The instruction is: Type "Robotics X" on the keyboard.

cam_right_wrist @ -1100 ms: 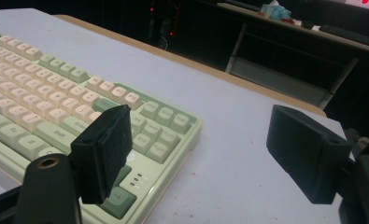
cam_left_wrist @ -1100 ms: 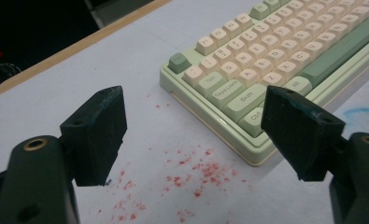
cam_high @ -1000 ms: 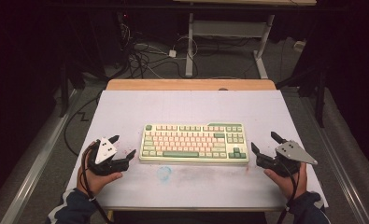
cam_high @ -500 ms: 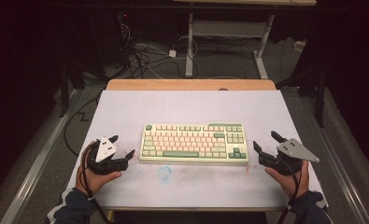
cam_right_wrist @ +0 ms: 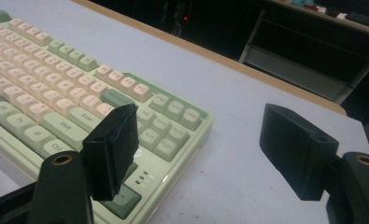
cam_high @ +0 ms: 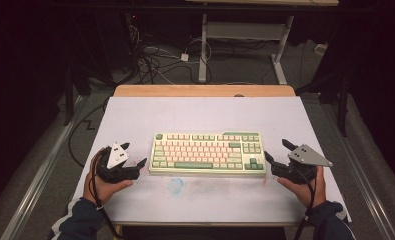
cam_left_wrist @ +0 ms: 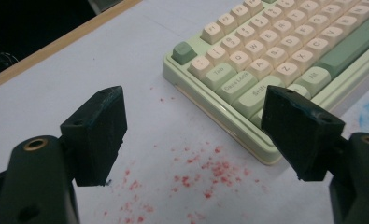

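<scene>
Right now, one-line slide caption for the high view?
Green-and-cream keyboard on white table mat, open left gripper and right gripper flanking it.

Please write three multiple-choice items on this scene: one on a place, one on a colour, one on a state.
1. Where does the keyboard lie?
A. between the two grippers
B. left of both
C. on the floor

2. What colour are the speckles on the table cover?
A. yellow
B. red
C. black

3. How do the left gripper jaws stand?
A. shut on the keyboard
B. shut on a cable
C. open, holding nothing

A: the right gripper flanks its other end.
B: red flecks beside the keyboard's corner.
C: a bare gap between the jaws.
</scene>
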Demonstrator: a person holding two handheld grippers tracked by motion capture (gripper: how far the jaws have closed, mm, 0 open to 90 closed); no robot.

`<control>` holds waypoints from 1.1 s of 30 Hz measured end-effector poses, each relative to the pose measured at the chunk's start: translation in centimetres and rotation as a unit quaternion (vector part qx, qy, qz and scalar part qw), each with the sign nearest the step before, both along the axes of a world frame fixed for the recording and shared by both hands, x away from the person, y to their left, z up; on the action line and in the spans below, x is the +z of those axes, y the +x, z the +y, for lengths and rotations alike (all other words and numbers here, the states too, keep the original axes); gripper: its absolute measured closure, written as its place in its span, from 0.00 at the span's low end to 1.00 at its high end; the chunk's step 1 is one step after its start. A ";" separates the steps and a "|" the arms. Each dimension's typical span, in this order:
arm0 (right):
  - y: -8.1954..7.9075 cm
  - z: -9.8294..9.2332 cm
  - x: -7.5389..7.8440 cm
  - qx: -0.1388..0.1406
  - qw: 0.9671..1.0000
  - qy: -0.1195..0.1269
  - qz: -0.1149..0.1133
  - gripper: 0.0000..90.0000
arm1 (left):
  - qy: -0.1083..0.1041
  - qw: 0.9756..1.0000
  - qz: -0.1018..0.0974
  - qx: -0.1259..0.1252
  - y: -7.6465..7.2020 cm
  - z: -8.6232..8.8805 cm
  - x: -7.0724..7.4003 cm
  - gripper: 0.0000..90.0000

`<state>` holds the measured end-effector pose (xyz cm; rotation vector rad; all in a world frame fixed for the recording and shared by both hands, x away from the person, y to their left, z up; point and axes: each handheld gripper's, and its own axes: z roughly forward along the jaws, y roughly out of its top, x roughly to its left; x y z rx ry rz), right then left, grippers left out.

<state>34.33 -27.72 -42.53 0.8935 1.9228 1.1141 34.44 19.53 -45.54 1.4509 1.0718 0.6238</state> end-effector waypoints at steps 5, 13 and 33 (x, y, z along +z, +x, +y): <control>0.7 1.3 0.7 0.017 1.000 -0.005 0.005 0.45 | -0.002 1.000 -0.002 -0.006 0.8 -0.5 0.6 0.24; 1.9 4.0 1.5 0.073 0.996 -0.031 0.036 0.77 | 0.001 1.000 0.002 -0.019 1.9 -1.7 1.3 0.26; 3.9 8.4 0.4 0.143 0.982 -0.059 0.112 1.00 | -0.006 0.998 0.007 -0.061 5.1 -4.2 3.1 0.29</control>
